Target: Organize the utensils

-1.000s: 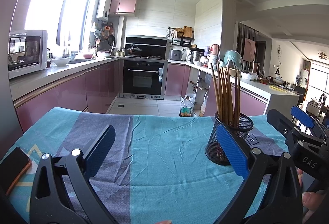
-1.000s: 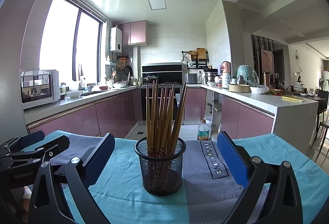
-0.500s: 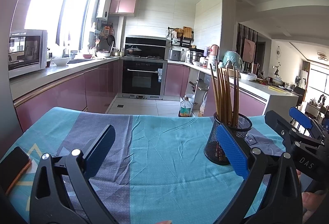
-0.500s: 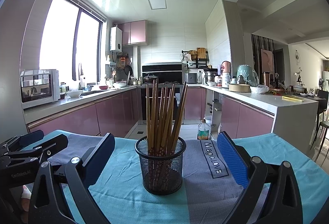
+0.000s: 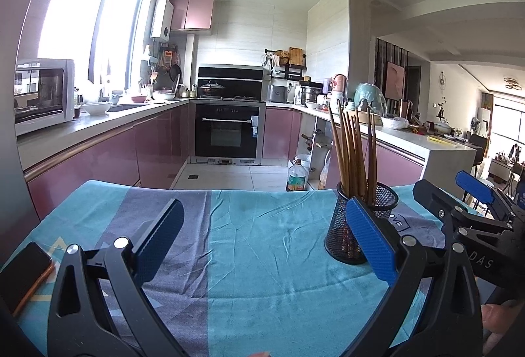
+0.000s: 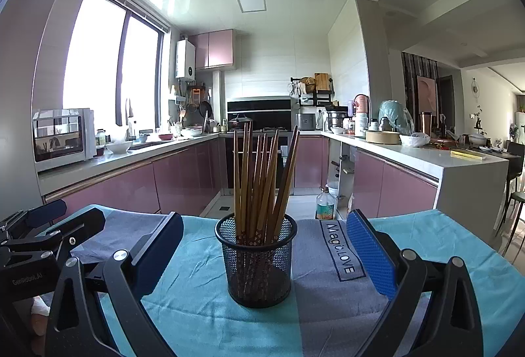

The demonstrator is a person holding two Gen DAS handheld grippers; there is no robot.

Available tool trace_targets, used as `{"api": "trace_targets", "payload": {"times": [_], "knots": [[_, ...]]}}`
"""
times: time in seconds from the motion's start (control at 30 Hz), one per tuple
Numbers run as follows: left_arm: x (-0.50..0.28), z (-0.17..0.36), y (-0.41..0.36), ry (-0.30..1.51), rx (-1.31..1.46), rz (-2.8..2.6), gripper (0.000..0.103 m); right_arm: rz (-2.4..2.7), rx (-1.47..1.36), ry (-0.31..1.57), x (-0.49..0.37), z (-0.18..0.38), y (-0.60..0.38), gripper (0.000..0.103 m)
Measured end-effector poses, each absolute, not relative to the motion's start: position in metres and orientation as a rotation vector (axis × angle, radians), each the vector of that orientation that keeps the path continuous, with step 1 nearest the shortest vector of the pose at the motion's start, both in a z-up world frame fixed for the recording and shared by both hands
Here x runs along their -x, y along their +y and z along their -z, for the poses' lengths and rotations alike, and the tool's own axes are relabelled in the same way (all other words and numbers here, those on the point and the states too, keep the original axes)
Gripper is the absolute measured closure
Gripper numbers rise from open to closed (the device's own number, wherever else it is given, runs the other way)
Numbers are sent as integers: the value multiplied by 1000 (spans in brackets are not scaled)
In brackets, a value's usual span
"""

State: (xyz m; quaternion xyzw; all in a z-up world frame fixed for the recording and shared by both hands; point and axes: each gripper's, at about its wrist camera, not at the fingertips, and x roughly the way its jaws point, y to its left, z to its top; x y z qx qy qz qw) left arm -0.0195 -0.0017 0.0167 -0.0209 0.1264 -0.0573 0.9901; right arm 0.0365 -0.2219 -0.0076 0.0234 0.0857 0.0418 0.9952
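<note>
chopsticks [image 6: 259, 179] upright in mesh cup [image 6: 256, 262] on tabletop [image 5: 262, 245] | right claw [image 6: 262, 255] wide, straddling cup | left claw [image 5: 262, 242] wide, empty

Before me lies a teal and grey-purple tablecloth [image 5: 262, 252], printed "Magic LOVE" on one grey band. A dark phone [image 5: 23, 275] in an orange case rests at my near left. Beyond, pink cabinets [image 6: 183, 179] flank a black oven [image 5: 228, 134]. A white microwave [image 6: 62, 137] sits on the left counter; an oil bottle [image 6: 325, 204] stands on the floor.
</note>
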Motion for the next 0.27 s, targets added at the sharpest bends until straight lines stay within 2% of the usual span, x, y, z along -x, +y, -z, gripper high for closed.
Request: {"api": "trace_targets", "payload": {"times": [0.27], "knots": [[6,-10,5,331,66,117,6,-74,-56,254,-42,14,-243,7]]}}
